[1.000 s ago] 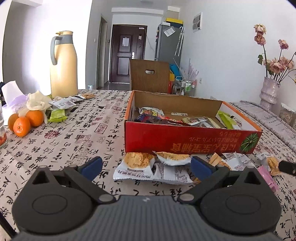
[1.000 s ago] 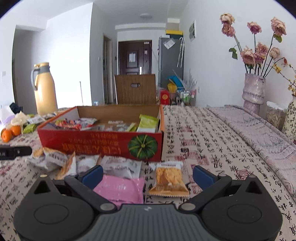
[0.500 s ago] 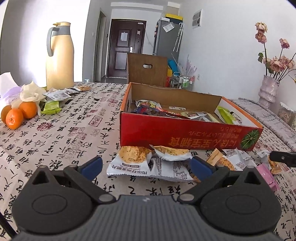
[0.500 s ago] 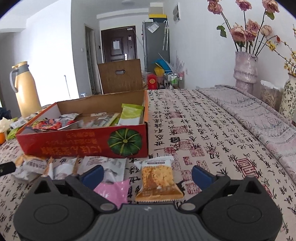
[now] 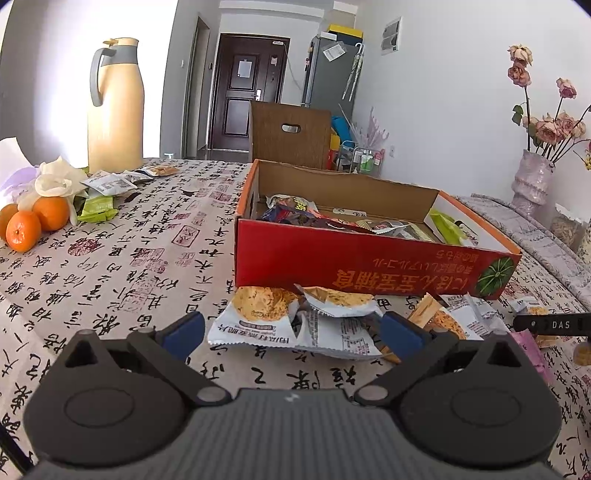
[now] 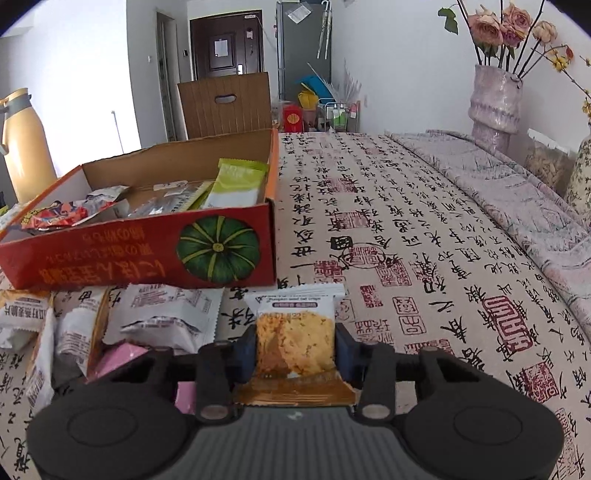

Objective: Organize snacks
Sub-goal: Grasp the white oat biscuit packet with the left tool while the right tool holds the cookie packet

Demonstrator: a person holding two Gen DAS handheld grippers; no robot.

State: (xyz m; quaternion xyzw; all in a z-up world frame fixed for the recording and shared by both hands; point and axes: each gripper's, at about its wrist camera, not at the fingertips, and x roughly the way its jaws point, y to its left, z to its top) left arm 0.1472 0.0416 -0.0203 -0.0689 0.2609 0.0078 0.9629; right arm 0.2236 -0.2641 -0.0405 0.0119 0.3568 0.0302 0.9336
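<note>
The right gripper [image 6: 295,349] was closing, its blue pads against both sides of an orange cracker packet [image 6: 295,332] lying on the calligraphy tablecloth [image 6: 424,240] just at 5 o'clock of the red pumpkin box [image 6: 140,254]. The left gripper [image 5: 293,328] stood wide open and empty, with white cracker packets [image 5: 295,317] at its 12 o'clock, before the box.

Cream thermos [image 5: 115,107], oranges [image 5: 35,221], and apparently dried roses [image 6: 495,26] in a vase [image 6: 495,103].
</note>
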